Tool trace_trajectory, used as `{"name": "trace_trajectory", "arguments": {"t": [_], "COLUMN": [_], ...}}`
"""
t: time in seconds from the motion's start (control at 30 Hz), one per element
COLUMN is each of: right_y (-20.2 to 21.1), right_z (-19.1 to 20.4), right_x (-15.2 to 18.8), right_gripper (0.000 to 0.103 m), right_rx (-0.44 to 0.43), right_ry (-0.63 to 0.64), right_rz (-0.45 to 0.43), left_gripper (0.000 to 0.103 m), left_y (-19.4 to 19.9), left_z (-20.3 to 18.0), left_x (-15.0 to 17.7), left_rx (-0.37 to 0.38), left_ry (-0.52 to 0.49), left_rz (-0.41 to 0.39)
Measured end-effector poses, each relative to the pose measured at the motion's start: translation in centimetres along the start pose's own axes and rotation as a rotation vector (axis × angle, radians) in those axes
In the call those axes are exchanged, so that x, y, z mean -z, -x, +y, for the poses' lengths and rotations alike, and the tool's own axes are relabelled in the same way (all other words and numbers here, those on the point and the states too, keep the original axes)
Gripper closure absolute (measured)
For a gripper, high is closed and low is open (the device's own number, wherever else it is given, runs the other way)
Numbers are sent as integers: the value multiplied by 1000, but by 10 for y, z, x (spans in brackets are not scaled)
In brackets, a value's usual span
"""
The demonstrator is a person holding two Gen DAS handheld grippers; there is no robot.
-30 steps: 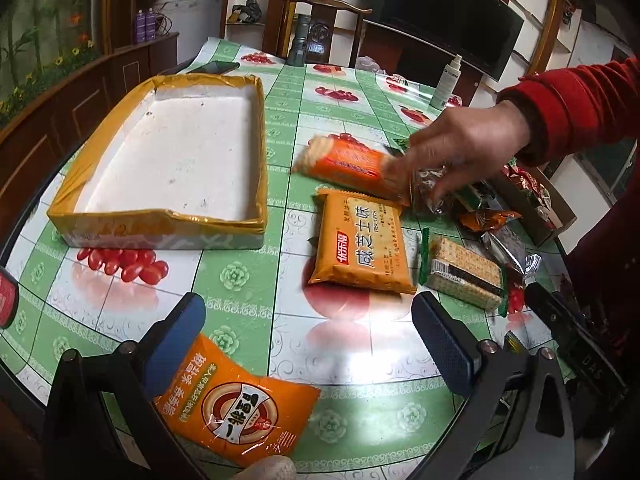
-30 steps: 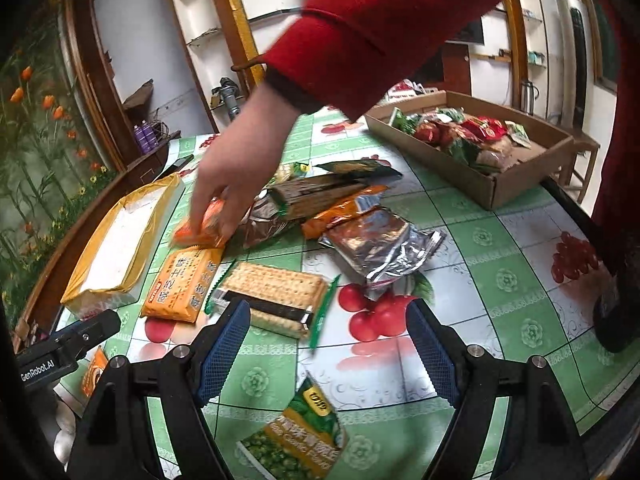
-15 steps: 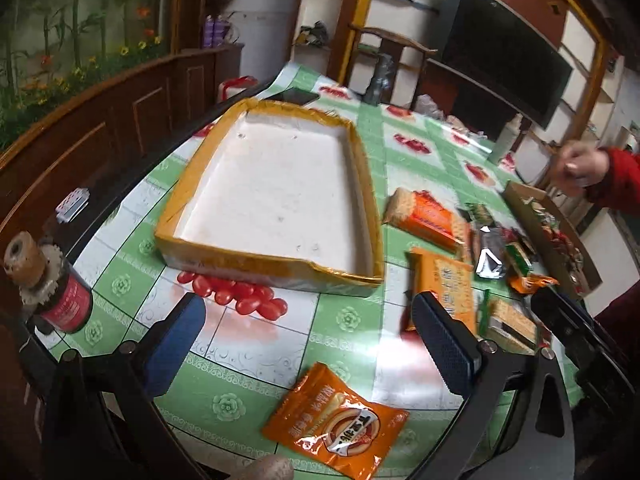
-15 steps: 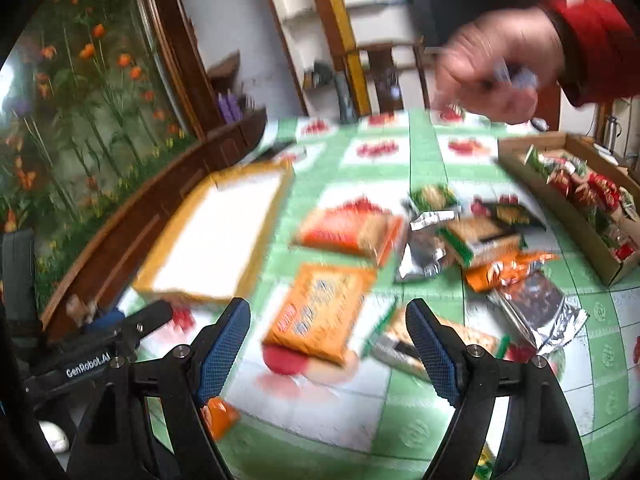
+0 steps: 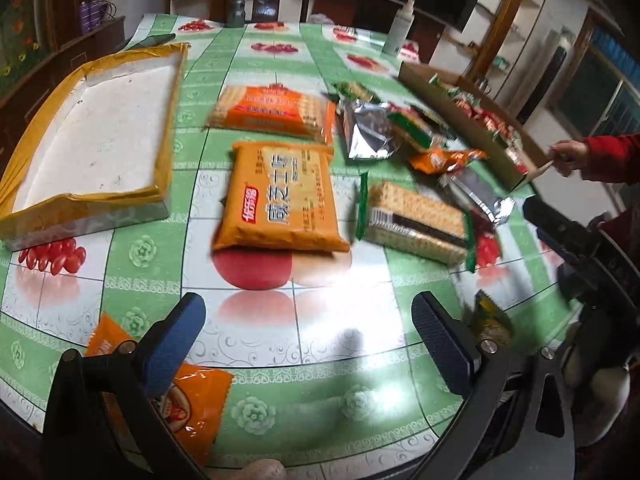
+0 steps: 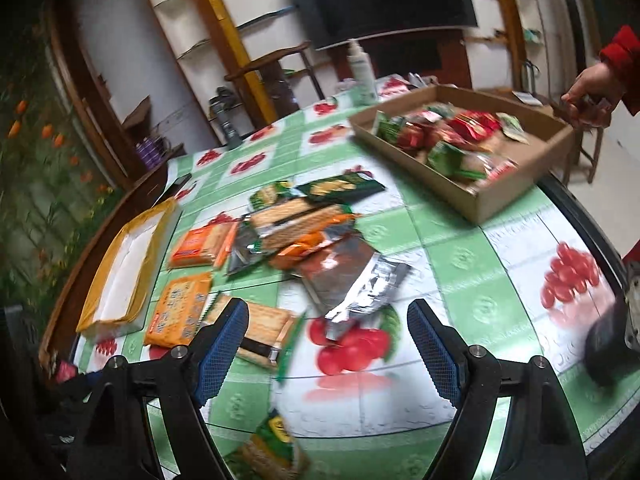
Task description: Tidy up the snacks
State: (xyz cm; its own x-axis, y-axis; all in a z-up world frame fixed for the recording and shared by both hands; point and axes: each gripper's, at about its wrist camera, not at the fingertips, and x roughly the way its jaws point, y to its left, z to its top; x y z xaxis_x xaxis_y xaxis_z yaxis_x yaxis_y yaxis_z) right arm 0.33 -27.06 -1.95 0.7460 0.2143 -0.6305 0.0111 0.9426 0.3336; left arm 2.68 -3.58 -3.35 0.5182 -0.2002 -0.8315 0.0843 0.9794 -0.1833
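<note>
Snack packs lie spread on the table. An orange cracker pack (image 5: 282, 200) lies ahead of my open, empty left gripper (image 5: 316, 340), with a second orange pack (image 5: 276, 110) beyond it and a green-edged cracker pack (image 5: 416, 222) to the right. A small orange pouch (image 5: 192, 396) lies under the left finger. My right gripper (image 6: 328, 344) is open and empty above a silver foil pack (image 6: 352, 280) and the cracker pack (image 6: 260, 332). A green pea pouch (image 6: 272, 452) lies below it. An empty yellow-rimmed tray (image 5: 160, 172) sits at the left.
A cardboard box (image 6: 504, 196) full of snacks stands at the far right; a bare hand in a red sleeve (image 6: 592, 88) touches its far corner. A white spray bottle (image 5: 398, 24) stands at the back. The table edge curves near both grippers.
The bare hand left the orange pack and moved off to the cardboard box corner. Both gripper views have swung right across the table. Jaws stayed open.
</note>
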Motion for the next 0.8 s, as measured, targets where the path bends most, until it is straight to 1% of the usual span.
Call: {"name": "trace_trajectory", "arguments": {"t": [0.1,0.27,0.37,0.5,0.57,0.7,0.8], "right_y": [-7,-14,-18,-23,-24,-25,-25], "right_z": [3,16,16,14,14,14,14], "right_x": [4,15,19,24,25,25,26], "right_gripper": [19,19,20,19,20,20,20], "right_rx": [-24,-64,-78,-79,-76,-69,-70], "right_ry": [15,53,50,39,34,32,25], "right_rz": [21,44,62,83,89,91,96], "left_gripper": [0,0,0,0,0,0,0], "left_y": [-3,2,-3,-13,-16,-16,-16], "left_z": [9,16,11,18,19,20,23], "left_x": [3,5,9,12,12,12,14], "left_rx": [-43,-90,-86,-82,-103,-117,-149], "left_ry": [7,3,6,32,27,28,30], "left_rz": [14,-6,-7,11,3,0,6]}}
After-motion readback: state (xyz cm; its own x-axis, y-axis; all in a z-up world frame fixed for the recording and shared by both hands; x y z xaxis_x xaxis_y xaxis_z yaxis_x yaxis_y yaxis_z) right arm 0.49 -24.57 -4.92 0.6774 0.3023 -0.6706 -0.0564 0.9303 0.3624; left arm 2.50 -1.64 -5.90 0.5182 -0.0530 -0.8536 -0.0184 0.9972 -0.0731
